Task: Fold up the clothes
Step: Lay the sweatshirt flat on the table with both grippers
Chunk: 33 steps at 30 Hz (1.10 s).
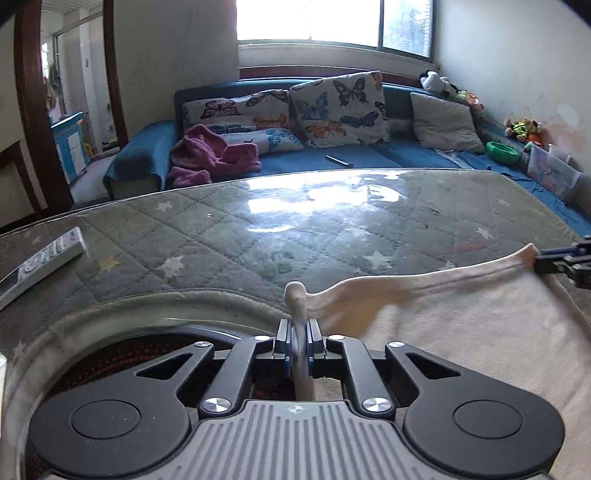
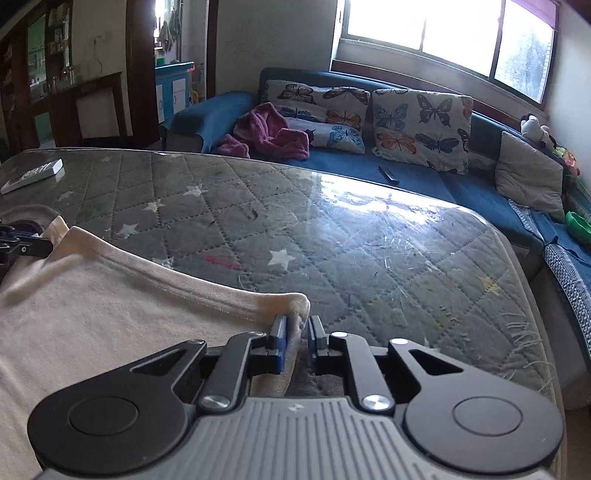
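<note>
A cream garment (image 1: pixel 461 317) is spread on the quilted table (image 1: pixel 221 229), its hemmed edge raised off the surface; the left corner is pinched tight between the closed jaws of the left gripper (image 1: pixel 297 334). The right corner is held by the right gripper (image 2: pixel 297 334), whose jaws stand narrowly apart with the cloth against the left pad, so that grip is judged looser. For a clean fold, both corners should be kept level, the edge taut, and the remote (image 1: pixel 44 258) avoided.

Blown-out window (image 1: pixel 332 22); glare; fisheye warp
</note>
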{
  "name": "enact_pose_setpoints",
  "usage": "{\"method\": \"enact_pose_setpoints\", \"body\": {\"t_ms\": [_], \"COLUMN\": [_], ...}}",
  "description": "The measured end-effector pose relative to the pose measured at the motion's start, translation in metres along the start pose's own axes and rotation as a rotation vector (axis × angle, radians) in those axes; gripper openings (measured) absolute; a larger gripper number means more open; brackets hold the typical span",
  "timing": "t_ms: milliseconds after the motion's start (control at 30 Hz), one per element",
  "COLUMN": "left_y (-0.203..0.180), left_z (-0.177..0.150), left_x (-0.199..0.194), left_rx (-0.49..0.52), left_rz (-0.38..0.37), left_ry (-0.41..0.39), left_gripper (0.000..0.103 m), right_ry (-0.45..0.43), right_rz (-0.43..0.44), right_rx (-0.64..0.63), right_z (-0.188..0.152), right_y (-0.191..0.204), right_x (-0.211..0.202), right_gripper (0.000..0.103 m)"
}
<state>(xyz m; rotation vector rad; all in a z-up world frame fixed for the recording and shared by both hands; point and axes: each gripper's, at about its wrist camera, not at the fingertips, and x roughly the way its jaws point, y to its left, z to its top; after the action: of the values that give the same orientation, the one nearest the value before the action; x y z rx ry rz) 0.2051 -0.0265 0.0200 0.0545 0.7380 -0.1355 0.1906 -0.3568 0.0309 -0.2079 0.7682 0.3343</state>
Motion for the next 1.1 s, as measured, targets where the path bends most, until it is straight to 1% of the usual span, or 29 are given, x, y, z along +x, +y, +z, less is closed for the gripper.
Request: {"method": "enact_pose_setpoints", "body": {"t_ms": [100,133,167,200,233,367,467,667,733,833,867,933,1100], "left_y": [0.001,-0.004,-0.008,-0.012,-0.017,-0.034,-0.057,-0.081,-0.088,-0.1,-0.104,-0.112,-0.112], "left_z": [-0.001,-0.004,-0.008,-0.011,-0.014,-0.027,-0.055,-0.101,-0.116,-0.139,-0.146,-0.161,-0.17], "left_x": [-0.012,-0.022,-0.031,-0.041,-0.05,-0.089,-0.116,-0.141,-0.149,-0.161,-0.166,-0.174,-0.187], "left_rx": [-0.001,0.006,0.013,0.021,0.028,0.056,0.111,0.203,0.234,0.281,0.296,0.327,0.326], "left_rz": [0.012,-0.003,-0.017,-0.032,-0.047,-0.106,-0.175,-0.244,-0.267,-0.301,-0.313,-0.335,-0.365], "left_ry": [-0.016,-0.026,-0.035,-0.044,-0.054,-0.092,-0.093,-0.098,-0.099,-0.101,-0.102,-0.104,-0.083], "left_gripper": [0.013,0.014,0.017,0.019,0.02,0.02,0.02,0.02,0.02,0.02,0.019,0.019,0.02], "right_ry": [0.001,-0.002,-0.006,-0.011,-0.016,-0.029,-0.037,-0.019,-0.021,-0.036,-0.038,-0.031,-0.023], "right_rz": [0.013,0.02,0.032,0.05,0.068,0.148,0.207,0.266,0.268,0.247,0.244,0.244,0.271], "right_rx": [-0.014,-0.025,-0.038,-0.053,-0.068,-0.144,-0.224,-0.359,-0.384,-0.447,-0.455,-0.43,-0.382], "right_z": [-0.001,-0.004,-0.007,-0.011,-0.016,-0.04,-0.064,-0.107,-0.116,-0.135,-0.14,-0.145,-0.162], "right_y": [0.001,0.004,0.008,0.014,0.021,0.052,0.078,0.115,0.121,0.13,0.131,0.129,0.125], "right_x": [-0.005,-0.012,-0.021,-0.033,-0.045,-0.086,-0.113,-0.143,-0.147,-0.157,-0.16,-0.167,-0.185], "right_gripper": [0.019,0.019,0.023,0.029,0.031,0.034,0.035,0.035,0.035,0.035,0.035,0.035,0.035]}}
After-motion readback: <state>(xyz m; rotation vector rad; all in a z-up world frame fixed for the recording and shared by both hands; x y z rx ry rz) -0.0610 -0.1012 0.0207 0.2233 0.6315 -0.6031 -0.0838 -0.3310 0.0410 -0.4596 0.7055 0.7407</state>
